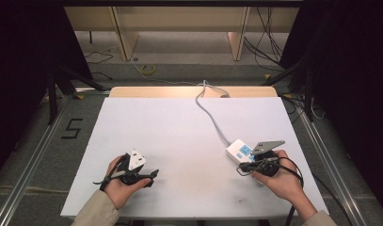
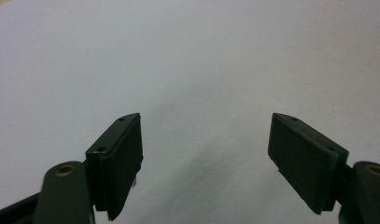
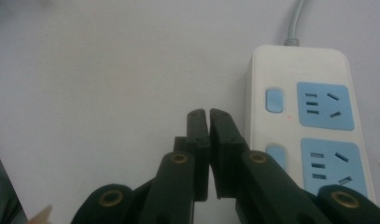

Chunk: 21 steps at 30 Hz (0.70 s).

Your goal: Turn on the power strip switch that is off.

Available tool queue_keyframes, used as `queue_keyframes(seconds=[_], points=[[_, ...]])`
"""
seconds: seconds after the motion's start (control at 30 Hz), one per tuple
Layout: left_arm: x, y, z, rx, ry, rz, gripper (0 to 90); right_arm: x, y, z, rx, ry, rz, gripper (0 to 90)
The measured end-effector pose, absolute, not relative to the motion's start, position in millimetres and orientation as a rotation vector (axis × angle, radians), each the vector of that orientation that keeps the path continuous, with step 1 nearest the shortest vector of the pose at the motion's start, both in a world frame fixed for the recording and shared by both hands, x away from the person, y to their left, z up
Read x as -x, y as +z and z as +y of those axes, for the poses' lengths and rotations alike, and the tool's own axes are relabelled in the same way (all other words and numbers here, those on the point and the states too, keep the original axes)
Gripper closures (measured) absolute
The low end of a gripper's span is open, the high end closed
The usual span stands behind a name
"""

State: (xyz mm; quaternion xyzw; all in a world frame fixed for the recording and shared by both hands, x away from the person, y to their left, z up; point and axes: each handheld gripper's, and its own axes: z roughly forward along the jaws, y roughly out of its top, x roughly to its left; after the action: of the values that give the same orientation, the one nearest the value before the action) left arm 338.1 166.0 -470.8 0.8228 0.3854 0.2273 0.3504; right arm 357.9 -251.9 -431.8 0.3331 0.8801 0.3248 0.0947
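1. The right gripper (image 3: 208, 114) has its jaws pressed almost together with nothing between them, just left of the power strip (image 3: 313, 112) in the right gripper view.
2. The power strip is white with blue sockets and small blue switches; its grey cord (image 1: 209, 112) runs away across the white table (image 1: 170, 127).
3. The left gripper (image 2: 206, 135), well apart from the strip, has its jaws spread over bare table.
4. Beyond the strip's table lie a grey floor and wooden furniture (image 1: 179, 23).

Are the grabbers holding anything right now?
No. The left hand-held gripper is open over bare table, and the right hand-held gripper is nearly shut on nothing, beside the white power strip.
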Motion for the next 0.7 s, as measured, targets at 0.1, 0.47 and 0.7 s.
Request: queue_keyframes(seconds=[0.1,0.47,0.7], points=[[-337.7,-470.6,165.8,-2.134,0.588,0.994,26.1,-356.3,-433.3,-250.6,-0.964,0.996,2.599,85.4],[-336.7,-470.4,164.3,-2.135,0.586,0.987,26.1,-350.8,-443.4,-247.3,-0.914,1.103,2.582,77.0],[-336.2,-470.6,163.5,-2.134,0.585,0.986,26.1,-347.3,-449.2,-243.3,-0.896,1.144,2.57,70.4]])
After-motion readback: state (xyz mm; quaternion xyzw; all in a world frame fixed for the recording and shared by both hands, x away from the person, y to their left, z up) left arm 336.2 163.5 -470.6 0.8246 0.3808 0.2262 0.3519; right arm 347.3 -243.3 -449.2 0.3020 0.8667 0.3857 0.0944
